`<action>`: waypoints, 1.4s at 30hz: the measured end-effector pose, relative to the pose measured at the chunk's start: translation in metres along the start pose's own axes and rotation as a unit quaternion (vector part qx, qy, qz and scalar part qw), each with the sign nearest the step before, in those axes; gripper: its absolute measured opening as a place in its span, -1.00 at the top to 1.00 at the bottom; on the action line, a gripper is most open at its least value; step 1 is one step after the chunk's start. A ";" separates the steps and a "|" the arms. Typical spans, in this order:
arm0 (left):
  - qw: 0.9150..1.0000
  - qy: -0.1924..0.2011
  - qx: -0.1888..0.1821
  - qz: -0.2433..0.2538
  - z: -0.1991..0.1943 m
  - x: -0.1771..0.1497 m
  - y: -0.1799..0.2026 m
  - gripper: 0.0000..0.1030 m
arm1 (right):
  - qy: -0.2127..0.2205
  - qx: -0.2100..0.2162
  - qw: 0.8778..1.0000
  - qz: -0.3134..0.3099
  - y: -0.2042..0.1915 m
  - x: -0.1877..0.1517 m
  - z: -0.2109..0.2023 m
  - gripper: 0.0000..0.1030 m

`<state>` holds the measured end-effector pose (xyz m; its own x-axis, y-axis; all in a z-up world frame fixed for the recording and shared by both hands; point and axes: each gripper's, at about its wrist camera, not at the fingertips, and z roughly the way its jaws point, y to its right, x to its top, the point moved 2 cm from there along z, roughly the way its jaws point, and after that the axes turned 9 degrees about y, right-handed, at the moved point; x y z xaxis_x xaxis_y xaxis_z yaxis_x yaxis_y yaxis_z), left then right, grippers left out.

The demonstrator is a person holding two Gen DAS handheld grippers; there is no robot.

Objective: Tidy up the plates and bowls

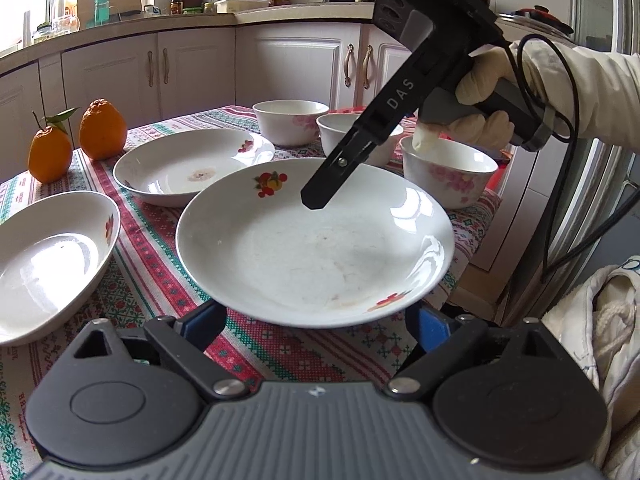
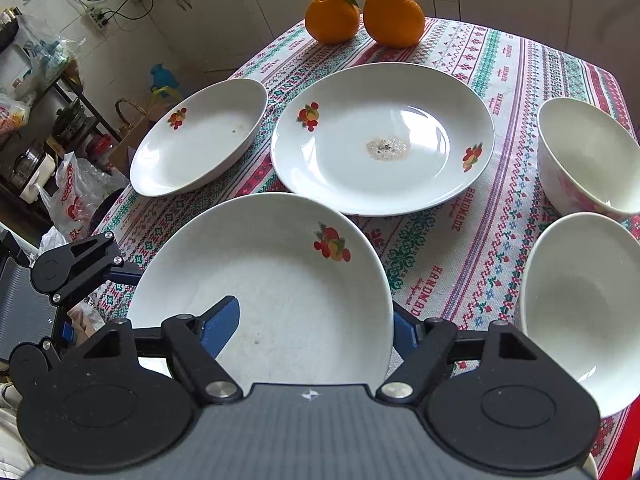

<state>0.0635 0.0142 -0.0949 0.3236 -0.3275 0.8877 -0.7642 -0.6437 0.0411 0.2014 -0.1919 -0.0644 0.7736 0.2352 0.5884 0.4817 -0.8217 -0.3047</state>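
Left wrist view shows your left tongs (image 1: 316, 322) spread wide, one blue finger on each side of the near rim of a white fruit-print plate (image 1: 312, 248); whether they pinch it, you cannot tell. Your right tongs (image 2: 316, 326) straddle that same plate's rim, one finger (image 2: 222, 324) over the inside, one outside, released. The plate is round, smooth, shiny and tilted up off the stitched tablecloth (image 2: 448, 248). Past it lie a stained plate (image 2: 382, 140) and a deeper dish (image 2: 200, 136) near the table's left edge. Two bowls (image 2: 588, 160) sit right of your right tongs. Two oranges (image 2: 394, 14) stand far back.
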 end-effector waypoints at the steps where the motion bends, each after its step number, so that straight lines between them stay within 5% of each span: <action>1: 1.000 0.003 -0.001 -0.001 -0.001 0.000 -0.001 -0.86 | 0.003 0.001 1.000 -0.004 -0.001 0.001 0.000 -0.60; 18: 0.999 -0.008 -0.054 -0.003 0.012 -0.004 -0.012 -0.86 | -0.010 -0.005 1.000 -0.006 0.005 -0.003 0.014 -0.61; 33: 0.999 0.009 -0.039 -0.002 -0.011 0.012 -0.013 -0.86 | 0.015 0.002 1.000 -0.012 -0.009 0.012 -0.003 -0.61; 42: 0.999 0.025 0.007 -0.025 -0.041 0.017 -0.040 -0.86 | 0.014 0.029 0.998 -0.051 -0.037 0.053 0.021 -0.61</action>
<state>0.0768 0.0627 -0.0625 0.3322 -0.2601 0.9067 -0.7400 -0.6679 0.0795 0.2328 -0.1378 -0.0380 0.7084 0.3012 0.6384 0.5809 -0.7625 -0.2848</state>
